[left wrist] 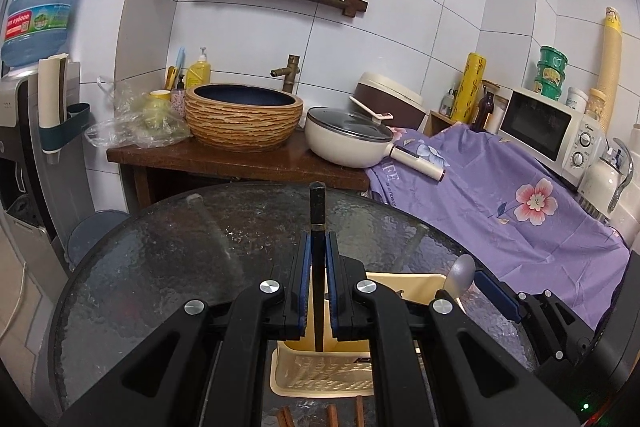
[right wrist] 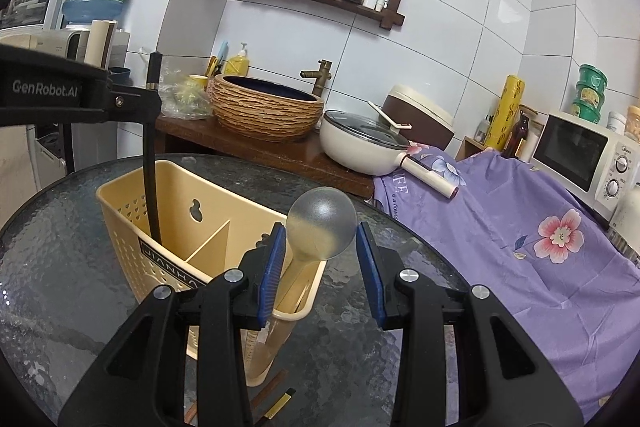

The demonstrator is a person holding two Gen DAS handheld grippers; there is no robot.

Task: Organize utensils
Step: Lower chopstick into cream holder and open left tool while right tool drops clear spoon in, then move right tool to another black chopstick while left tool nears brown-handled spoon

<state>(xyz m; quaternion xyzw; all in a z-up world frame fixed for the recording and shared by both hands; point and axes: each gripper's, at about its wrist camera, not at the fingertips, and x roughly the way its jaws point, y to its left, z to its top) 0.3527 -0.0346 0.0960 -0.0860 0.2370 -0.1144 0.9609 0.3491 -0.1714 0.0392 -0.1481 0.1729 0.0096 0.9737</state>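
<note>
We see a rough, glossy glass table [right wrist: 60, 267], a matt beige plastic holder [right wrist: 132, 227] and a frosted spoon [right wrist: 322, 223].

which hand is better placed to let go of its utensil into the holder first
Left. The left gripper is shut on the black chopstick, whose tip is already down inside the holder. The right gripper brackets the spoon over the other compartment.

- Glass table [right wrist: 400, 311] bare to the right of the cream caddy [right wrist: 132, 227]; room there.
- Caddy's left compartment taken by the black chopstick [right wrist: 151, 187], right by the spoon [right wrist: 320, 223].
- Loose sticks [right wrist: 276, 387] lie just before the caddy.
</note>
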